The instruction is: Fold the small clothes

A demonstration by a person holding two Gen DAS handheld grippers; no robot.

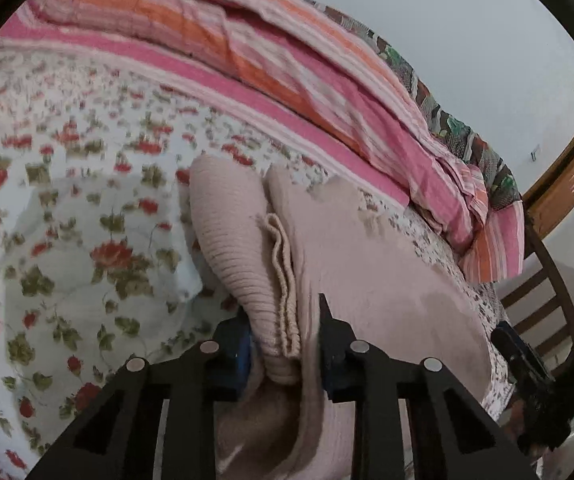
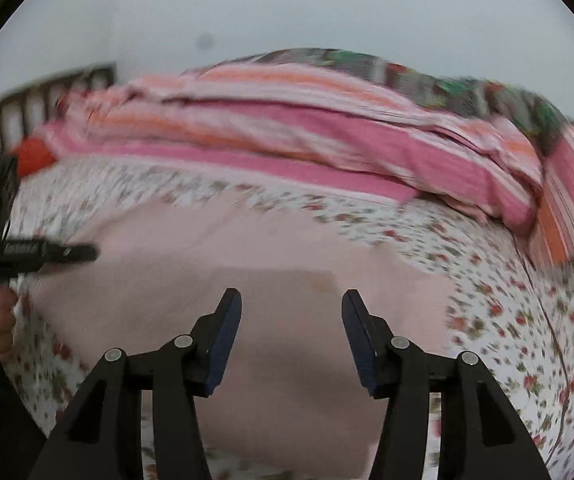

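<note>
The pink knit garment (image 1: 367, 272) lies on the flowery bedsheet (image 1: 67, 220), near the striped blanket (image 1: 287, 80). The left gripper (image 1: 285, 344) pinches its ribbed edge tight, bunched up. The right gripper (image 2: 291, 340) hangs over it with jaws wide apart, holding nothing. The fold looks just started; most still lies flat.

Garment (image 1: 387, 280) lies on bedsheet (image 1: 67, 220); quilt (image 1: 287, 72) heaped behind it, chair (image 1: 547, 280) off bed's right edge, headboard (image 2: 27, 100) far left.
</note>
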